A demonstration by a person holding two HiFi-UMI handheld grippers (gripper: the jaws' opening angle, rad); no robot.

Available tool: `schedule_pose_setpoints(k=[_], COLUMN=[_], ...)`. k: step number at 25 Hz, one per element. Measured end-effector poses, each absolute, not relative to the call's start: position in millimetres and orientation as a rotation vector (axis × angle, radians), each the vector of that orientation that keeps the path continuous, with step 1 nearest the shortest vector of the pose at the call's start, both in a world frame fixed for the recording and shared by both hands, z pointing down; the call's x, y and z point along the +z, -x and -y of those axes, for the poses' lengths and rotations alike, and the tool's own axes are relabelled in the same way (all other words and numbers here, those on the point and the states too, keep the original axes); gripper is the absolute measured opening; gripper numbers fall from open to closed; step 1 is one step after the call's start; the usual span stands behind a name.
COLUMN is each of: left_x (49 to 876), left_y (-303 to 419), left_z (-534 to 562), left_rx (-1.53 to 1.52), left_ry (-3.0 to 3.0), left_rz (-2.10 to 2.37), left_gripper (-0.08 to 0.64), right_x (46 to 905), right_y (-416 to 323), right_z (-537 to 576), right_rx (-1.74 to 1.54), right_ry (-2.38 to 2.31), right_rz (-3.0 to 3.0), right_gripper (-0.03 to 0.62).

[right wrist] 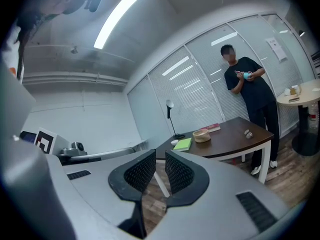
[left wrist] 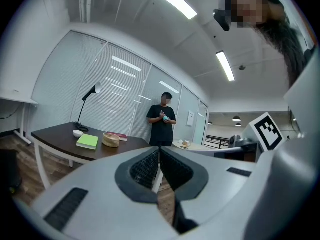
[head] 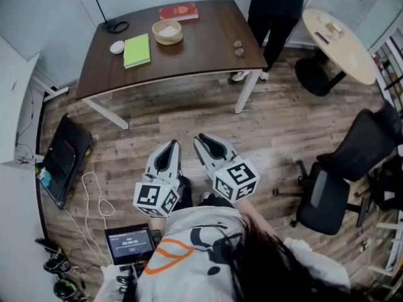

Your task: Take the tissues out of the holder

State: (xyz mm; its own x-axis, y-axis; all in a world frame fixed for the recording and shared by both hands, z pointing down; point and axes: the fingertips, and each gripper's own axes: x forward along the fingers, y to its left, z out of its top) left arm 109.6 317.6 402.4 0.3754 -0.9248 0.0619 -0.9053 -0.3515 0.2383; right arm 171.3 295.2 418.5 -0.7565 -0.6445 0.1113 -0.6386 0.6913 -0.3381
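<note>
Facing one table (head: 208, 46): two tools (head: 168, 148) (head: 208, 143)

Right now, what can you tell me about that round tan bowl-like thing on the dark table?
The round holder is light tan and looks like wood or bamboo. It has a low wall and an open top, with something pale lying inside. It stands upright on the dark brown table, toward the far side, between the green book and the red book. It sits close to the red book; whether they touch I cannot tell. Nothing else is on or against it.
</note>
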Motion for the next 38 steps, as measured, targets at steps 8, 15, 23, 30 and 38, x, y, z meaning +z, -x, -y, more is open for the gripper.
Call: schedule_pose_setpoints(k=[8,15,23,30,38], left_x=[405.7,400.4,399.3,399.2,408.3], left_y=[-85.7,-60.2,5.0,57.8,89.7], left_z=[-276.6,-230.4,-179.0,-139.8,-109.0], left_rx=[-0.13,-0.125,-0.149,-0.17,-0.169], left_ry=[-2.411,-2.453,-2.439,-2.437,-2.445], left_rz=[1.611,1.551,1.55,1.544,1.487], left_gripper=[-0.001,0.0,0.0,-0.001,0.0], right_x=[421.9,417.0,419.4,423.0,430.5], right_y=[-146.7,-115.5,-54.6,-2.1,22.8], right_z=[-260.0,-217.7,-166.4,-126.6,-95.8], right_rx=[-0.561,-0.556,-0.579,-0.59,-0.606], right_ry=[1.101,1.142,1.159,1.168,1.248], right_rz=[-2.89,-2.88,-2.888,-2.897,-2.867], right_gripper=[0.069,0.067,0.069,0.068,0.069])
